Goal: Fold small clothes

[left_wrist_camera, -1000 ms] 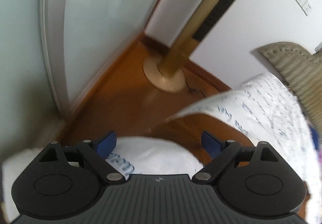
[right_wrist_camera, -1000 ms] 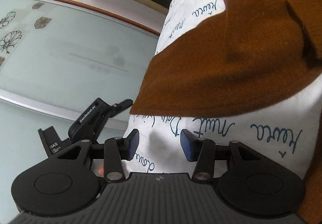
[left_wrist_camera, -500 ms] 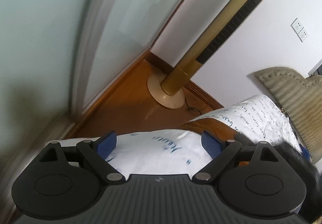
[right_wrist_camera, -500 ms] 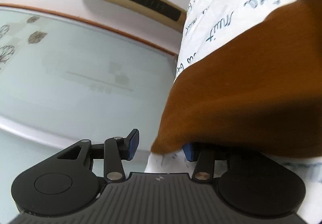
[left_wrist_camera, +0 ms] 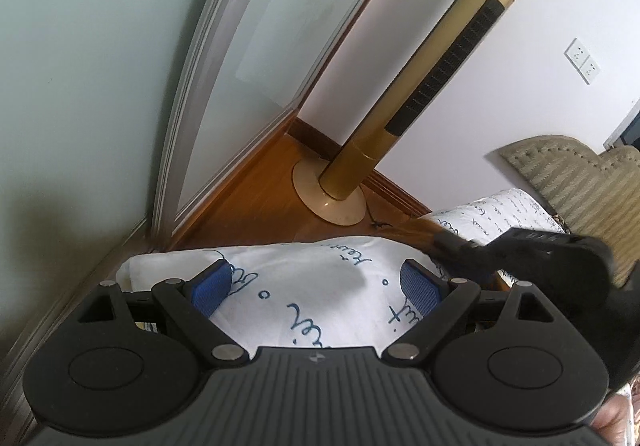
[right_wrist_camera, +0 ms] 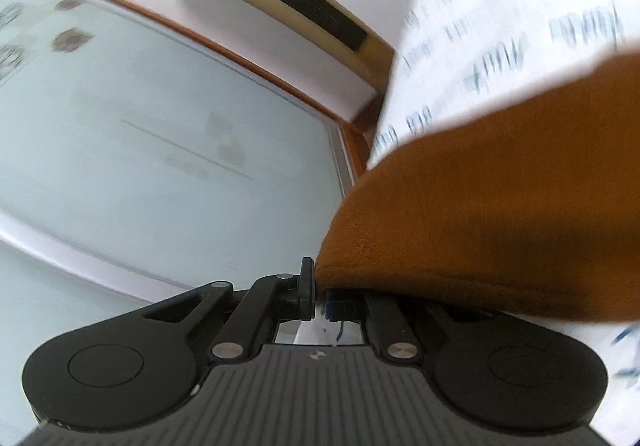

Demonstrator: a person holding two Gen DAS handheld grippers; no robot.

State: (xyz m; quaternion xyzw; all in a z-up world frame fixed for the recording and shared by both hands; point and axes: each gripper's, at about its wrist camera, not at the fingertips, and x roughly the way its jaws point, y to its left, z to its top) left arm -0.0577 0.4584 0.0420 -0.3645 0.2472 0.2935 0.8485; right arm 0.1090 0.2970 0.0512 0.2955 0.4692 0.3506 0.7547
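Observation:
A brown knit garment (right_wrist_camera: 500,205) lies on a bed covered by a white sheet (right_wrist_camera: 480,25) with blue handwriting print. My right gripper (right_wrist_camera: 318,288) is at the garment's near edge. Its jaws are closing and almost together, with the brown hem caught at the tips and draped over the right finger. My left gripper (left_wrist_camera: 316,280) hovers open over the sheet (left_wrist_camera: 320,310) with nothing between its blue pads (left_wrist_camera: 212,280). In the left wrist view the right gripper's black body (left_wrist_camera: 560,258) shows at the right, with a strip of the brown garment (left_wrist_camera: 412,232) ahead of it.
A gold tower fan (left_wrist_camera: 432,85) stands on the wooden floor (left_wrist_camera: 256,205) just past the bed's edge. Frosted glass sliding doors (left_wrist_camera: 280,25) run along the left. A beige padded headboard (left_wrist_camera: 580,173) sits at the far right, under wall sockets (left_wrist_camera: 582,55).
The right jaws went from half open beside the brown hem to nearly together on it. The left gripper swung from the floor side over the bed, and the right gripper came into its view.

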